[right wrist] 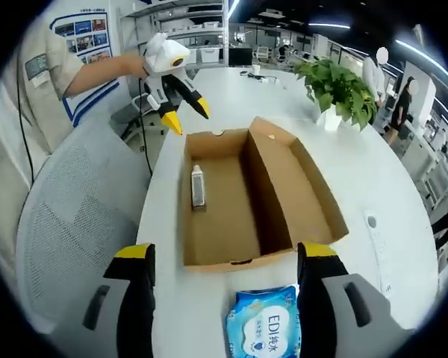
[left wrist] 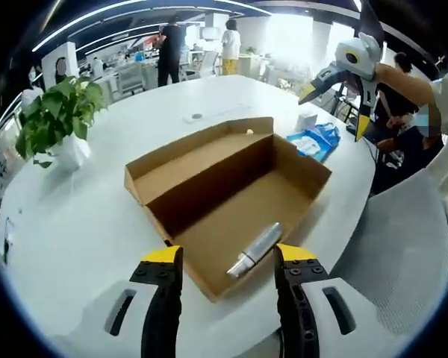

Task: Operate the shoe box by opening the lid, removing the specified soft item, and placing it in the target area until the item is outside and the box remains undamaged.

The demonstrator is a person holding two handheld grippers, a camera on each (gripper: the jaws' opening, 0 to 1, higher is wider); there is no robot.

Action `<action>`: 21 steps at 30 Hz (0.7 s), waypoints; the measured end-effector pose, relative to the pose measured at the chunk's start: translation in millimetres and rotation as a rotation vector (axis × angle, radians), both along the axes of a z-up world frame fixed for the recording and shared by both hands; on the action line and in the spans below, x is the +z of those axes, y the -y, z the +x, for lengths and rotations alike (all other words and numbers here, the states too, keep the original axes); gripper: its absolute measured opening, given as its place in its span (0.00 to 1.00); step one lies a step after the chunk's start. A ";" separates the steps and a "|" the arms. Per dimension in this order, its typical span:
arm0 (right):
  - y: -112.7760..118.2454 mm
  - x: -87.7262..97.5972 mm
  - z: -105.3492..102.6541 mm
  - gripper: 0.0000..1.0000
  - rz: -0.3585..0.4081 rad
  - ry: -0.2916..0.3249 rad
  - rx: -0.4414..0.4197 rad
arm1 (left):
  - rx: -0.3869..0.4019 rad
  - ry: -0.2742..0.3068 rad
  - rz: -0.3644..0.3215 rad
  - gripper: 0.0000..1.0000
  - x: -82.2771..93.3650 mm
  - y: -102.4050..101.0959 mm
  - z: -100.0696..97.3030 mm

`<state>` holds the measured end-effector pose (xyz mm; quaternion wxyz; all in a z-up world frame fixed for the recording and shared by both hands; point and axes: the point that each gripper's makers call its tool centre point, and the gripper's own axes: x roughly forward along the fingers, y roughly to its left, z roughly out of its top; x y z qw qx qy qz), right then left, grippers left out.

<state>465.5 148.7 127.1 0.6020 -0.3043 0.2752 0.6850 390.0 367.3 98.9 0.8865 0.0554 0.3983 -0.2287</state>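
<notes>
An open cardboard shoe box (left wrist: 209, 160) (right wrist: 224, 224) lies on the white table, its lid folded flat beside it. A silver tube (left wrist: 255, 250) (right wrist: 198, 186) rests on the box floor. A blue soft pack of wipes (left wrist: 313, 140) (right wrist: 263, 332) lies on the table outside the box. My left gripper (left wrist: 228, 257) is open at the box's near end, just in front of the tube and holding nothing. My right gripper (right wrist: 225, 253) is open and held in the air above the pack, apart from it. Each gripper appears in the other's view: right (left wrist: 334, 109), left (right wrist: 187, 117).
A potted plant (left wrist: 56, 119) (right wrist: 340, 89) stands on the table beside the lid. A grey mesh chair (left wrist: 403, 239) (right wrist: 67, 216) is at the table's edge by the person. A small white box (left wrist: 306, 119) sits near the pack. A white remote (right wrist: 377, 246) lies past the box.
</notes>
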 end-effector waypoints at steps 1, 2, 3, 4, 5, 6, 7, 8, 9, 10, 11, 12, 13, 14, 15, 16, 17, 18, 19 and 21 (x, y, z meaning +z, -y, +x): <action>-3.0 -0.7 -0.1 0.72 -0.002 0.003 0.013 | 0.012 0.002 -0.001 0.50 -0.1 -2.1 -1.7; -5.1 -1.4 -0.4 0.72 -0.005 0.005 0.022 | 0.019 0.003 -0.003 0.50 -0.3 -3.3 -2.7; -7.1 -2.2 -0.7 0.72 -0.007 0.004 0.031 | 0.025 0.003 -0.003 0.50 -0.4 -4.0 -3.3; -9.2 -2.9 -0.8 0.72 -0.009 0.001 0.036 | 0.042 0.003 -0.003 0.50 -0.6 -6.4 -5.0; -12.8 -4.0 -1.1 0.72 -0.009 -0.001 0.048 | 0.056 0.005 -0.003 0.50 -0.6 -8.4 -5.8; -16.4 -5.7 -1.4 0.71 -0.011 -0.003 0.062 | 0.085 0.006 0.000 0.50 -1.1 -12.3 -7.1; -18.7 -7.1 -1.1 0.71 -0.015 -0.004 0.065 | 0.098 0.007 0.002 0.50 -1.4 -14.4 -7.9; -21.1 -8.3 -1.1 0.71 -0.017 -0.007 0.070 | 0.119 0.007 0.005 0.51 -2.3 -17.9 -9.3; -25.4 -9.8 -1.2 0.70 -0.017 -0.009 0.079 | 0.131 0.006 0.006 0.51 -3.1 -20.3 -10.3; -26.7 -10.4 -1.2 0.70 -0.018 -0.010 0.082 | 0.152 0.005 0.006 0.52 -4.3 -23.5 -12.1; -30.4 -12.7 -0.6 0.70 -0.023 -0.012 0.089 | 0.168 0.003 0.002 0.52 -5.1 -25.4 -13.4; -33.1 -14.2 -0.1 0.70 -0.025 -0.012 0.093 | 0.182 -0.001 -0.002 0.52 -6.1 -27.1 -15.0; -36.4 -15.7 -0.4 0.70 -0.028 -0.014 0.099 | 0.196 -0.007 -0.008 0.52 -7.6 -28.4 -17.7; -38.7 -16.8 -0.4 0.70 -0.030 -0.015 0.103 | 0.195 -0.008 -0.012 0.51 -8.5 -28.4 -19.8; -42.2 -18.5 -0.3 0.70 -0.032 -0.017 0.107 | 0.199 -0.009 -0.018 0.50 -9.5 -28.3 -22.7; -44.5 -19.6 -0.5 0.69 -0.033 -0.021 0.110 | 0.205 -0.010 -0.022 0.50 -10.1 -28.6 -24.3; -46.8 -21.0 -0.5 0.69 -0.035 -0.023 0.114 | 0.216 -0.008 -0.025 0.49 -10.8 -29.9 -25.9; -50.0 -23.4 -0.4 0.69 -0.038 -0.024 0.119 | 0.225 -0.005 -0.027 0.49 -11.1 -31.0 -26.8; -52.1 -24.9 -0.7 0.69 -0.040 -0.025 0.123 | 0.236 -0.005 -0.029 0.48 -11.5 -32.2 -27.8; -57.5 -29.4 -1.3 0.69 -0.047 -0.030 0.128 | 0.262 0.000 -0.035 0.47 -12.8 -34.9 -29.6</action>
